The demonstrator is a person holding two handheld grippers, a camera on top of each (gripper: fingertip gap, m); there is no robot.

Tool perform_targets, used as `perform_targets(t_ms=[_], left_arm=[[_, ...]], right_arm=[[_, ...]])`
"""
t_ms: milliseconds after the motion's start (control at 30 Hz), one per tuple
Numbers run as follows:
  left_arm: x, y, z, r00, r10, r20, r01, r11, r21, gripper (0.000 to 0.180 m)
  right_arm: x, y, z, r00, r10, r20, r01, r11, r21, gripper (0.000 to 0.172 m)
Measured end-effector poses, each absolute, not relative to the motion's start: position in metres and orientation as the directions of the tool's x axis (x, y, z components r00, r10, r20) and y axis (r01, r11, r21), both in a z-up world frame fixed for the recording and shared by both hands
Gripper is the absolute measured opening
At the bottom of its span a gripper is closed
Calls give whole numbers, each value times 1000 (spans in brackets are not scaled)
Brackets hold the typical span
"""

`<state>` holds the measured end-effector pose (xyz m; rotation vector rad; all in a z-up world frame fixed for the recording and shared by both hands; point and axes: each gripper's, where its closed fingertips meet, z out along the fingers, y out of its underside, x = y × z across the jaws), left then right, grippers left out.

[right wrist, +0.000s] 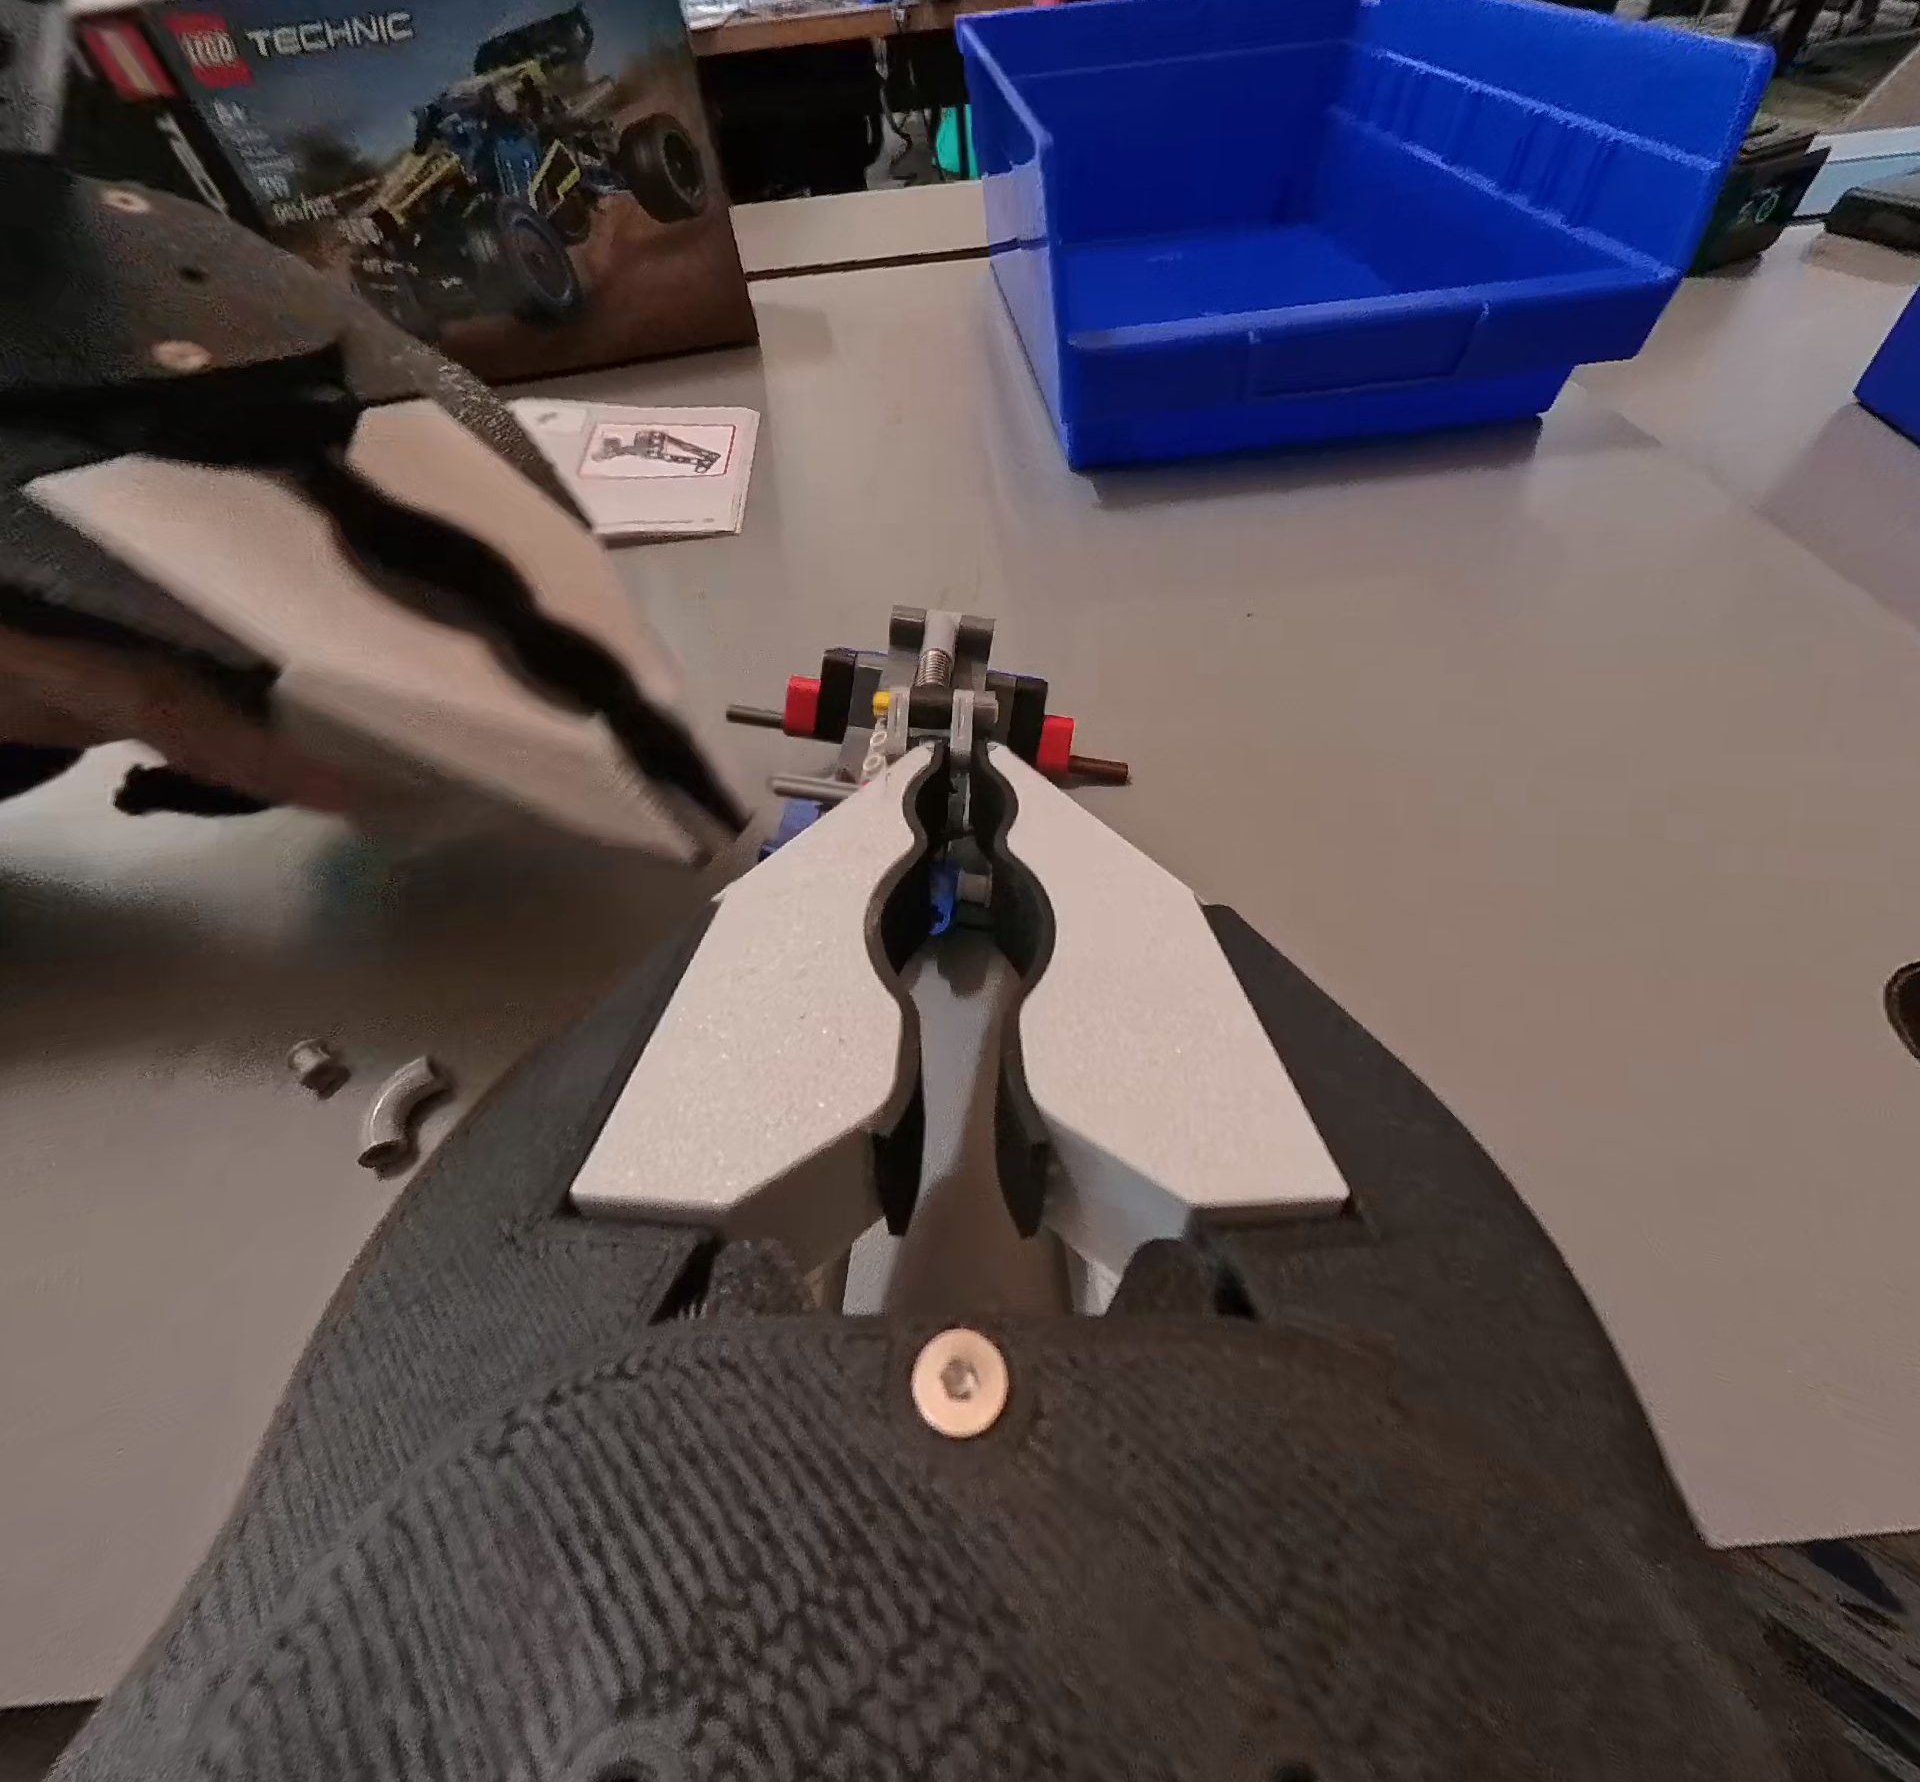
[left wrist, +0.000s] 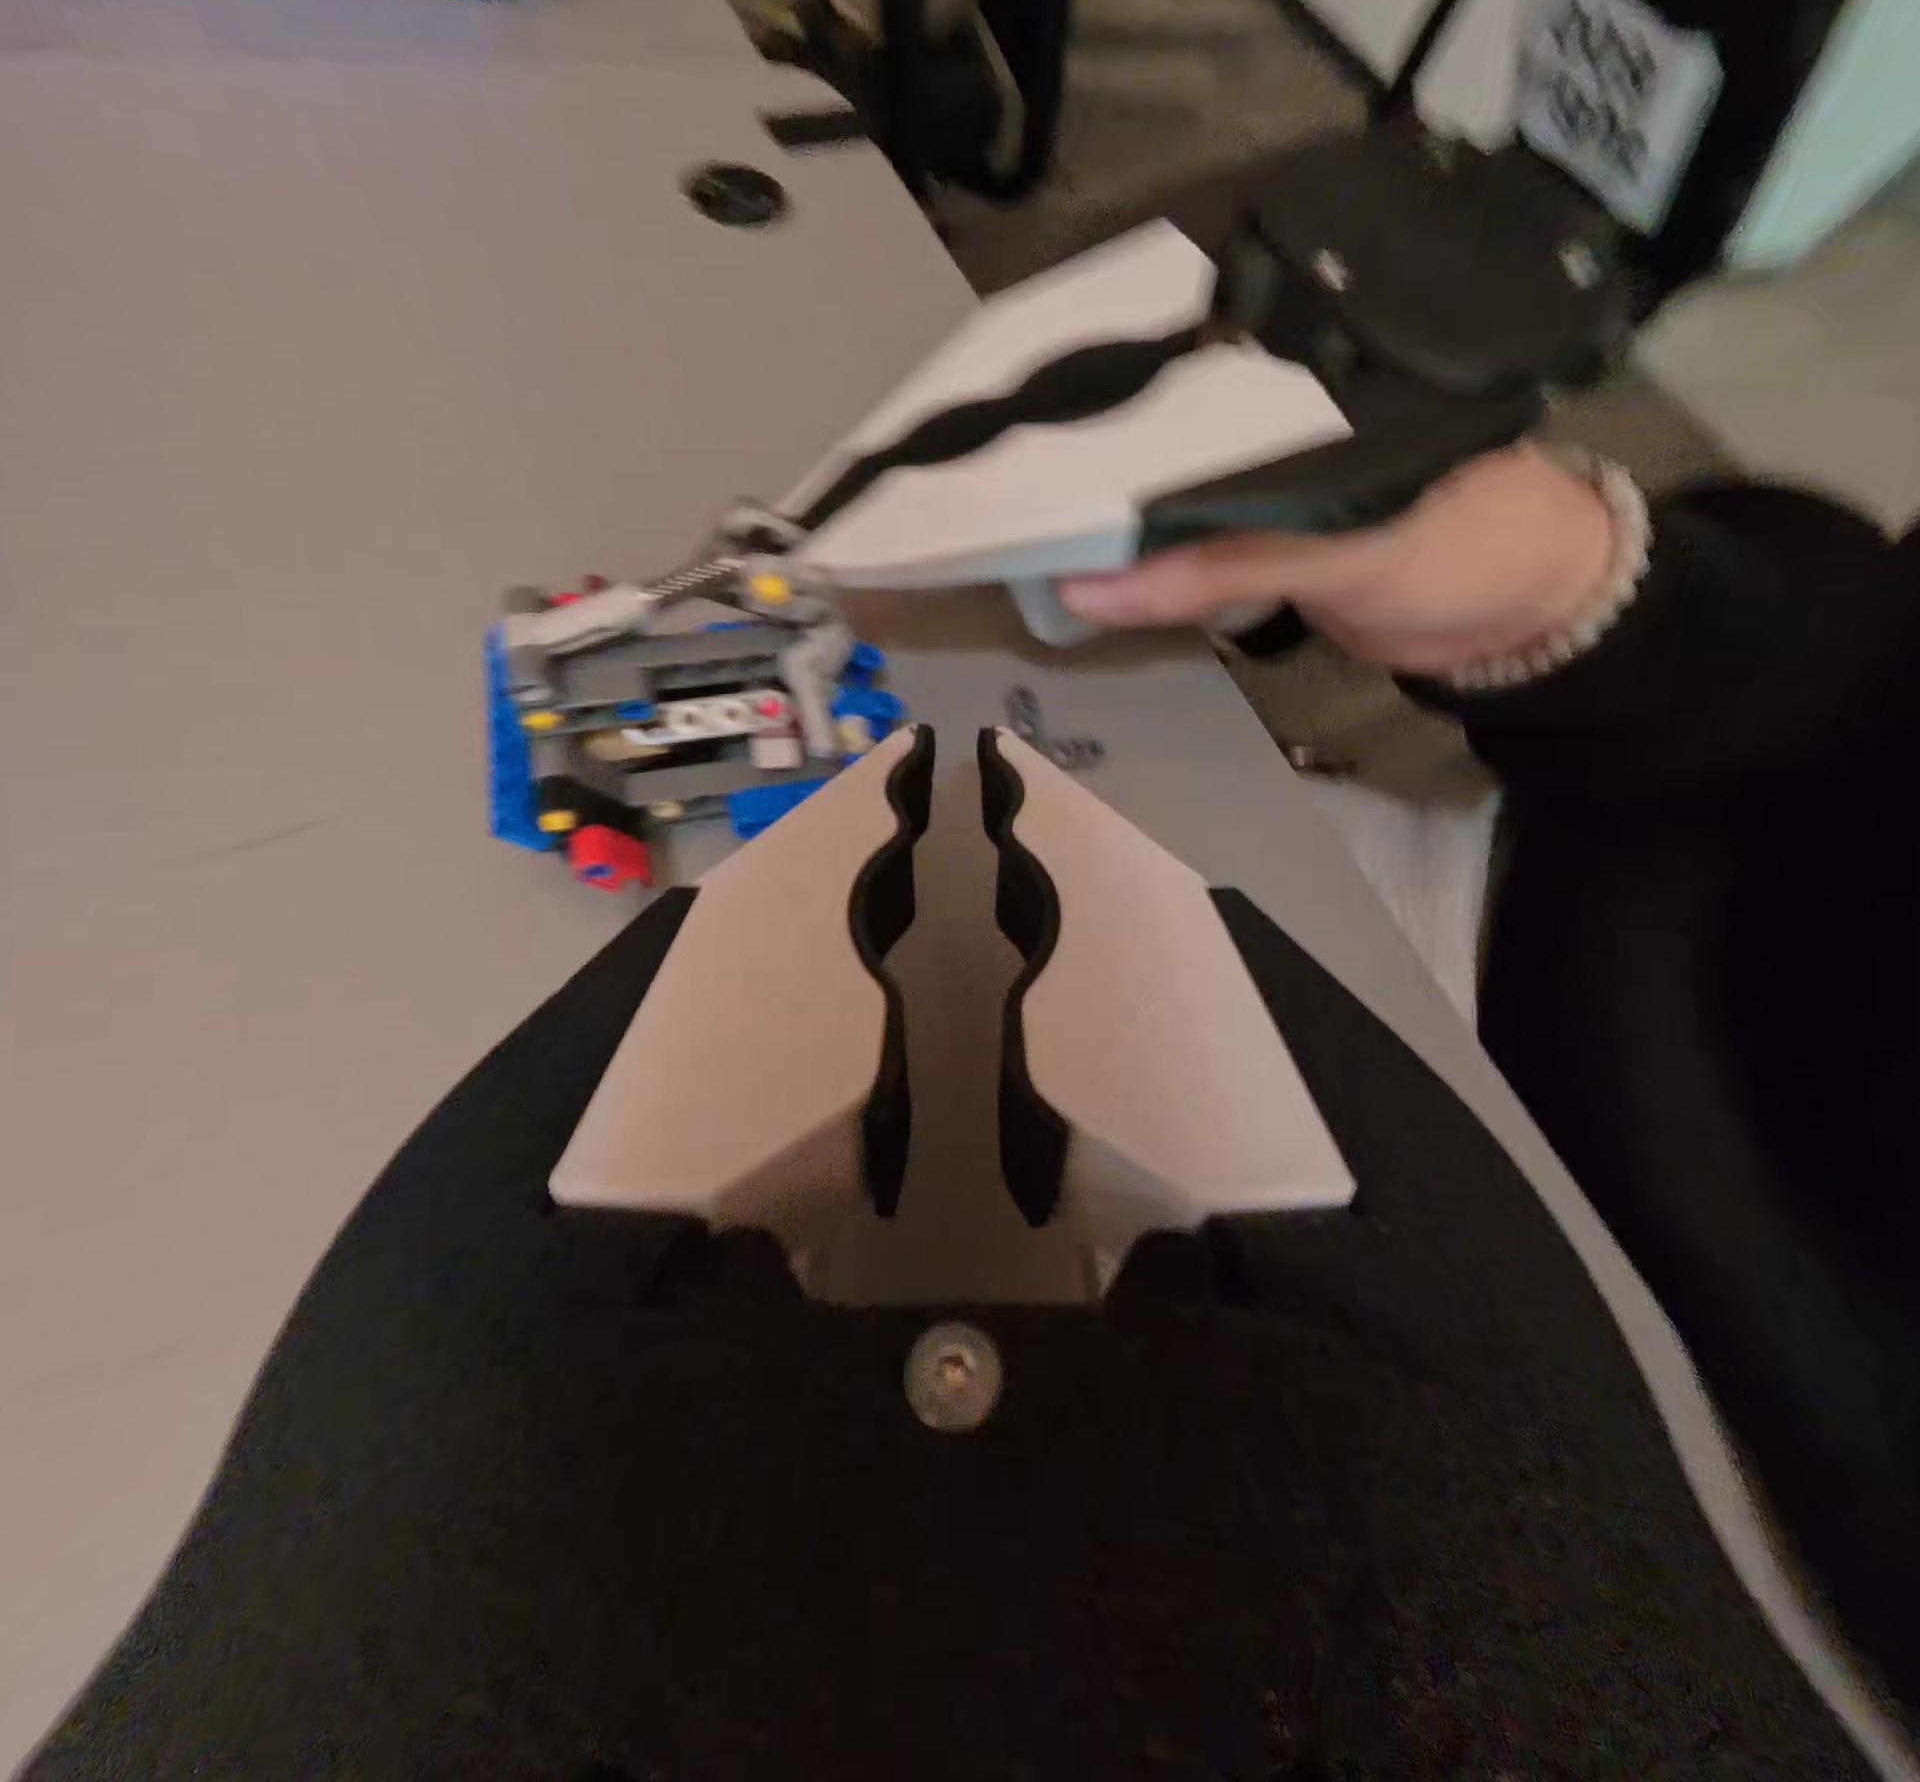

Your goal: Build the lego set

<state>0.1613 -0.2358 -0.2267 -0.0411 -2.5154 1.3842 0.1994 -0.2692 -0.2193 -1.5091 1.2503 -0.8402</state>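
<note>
The right gripper [right wrist: 958, 764] was clamped on a thin grey beam [right wrist: 964, 735] standing up from the brick-built model [right wrist: 940, 693], both pads pressing its sides; the model sat on the grey table [right wrist: 1351, 693] straight ahead of those fingertips. The left gripper [left wrist: 956, 740] hovered just beside the model [left wrist: 665, 735], its jaws slightly parted with nothing between them; the model lay ahead and to its left. A blue bin [right wrist: 1330, 205] stood beyond the right gripper, a toy box [right wrist: 436, 153] and a leaflet [right wrist: 665, 470] farther off to its left.
</note>
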Motion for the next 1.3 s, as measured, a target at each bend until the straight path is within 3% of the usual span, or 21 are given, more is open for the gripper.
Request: perform_targets(t_ms=[133,300,533,633,933,1300], left_arm=[[132,-239,-236,-966,252,52,125,637,-761,7],[133,-255,-255,-990,143,0,108,750,-653,12],[130,-264,-268,-994,106,-26,100,792,-603,14],[130,-266,-268,-995,98,-8,82,781,-619,4],[136,-261,-265,-983,178,-46,160,704,-692,4],[190,-248,-198,-992,124,24,34,449,-893,3]], right_arm=[[202,-272,-219,257,-958,-130,-323,41,-946,1],[205,-279,-217,254,-947,-199,-328,109,-938,0],[205,-278,-218,254,-948,-195,-335,103,-936,0],[205,-280,-217,242,-951,-193,-326,107,-939,0],[204,-279,-221,234,-958,-167,-334,83,-939,0],[205,-280,-222,234,-952,-196,-351,105,-930,0]])
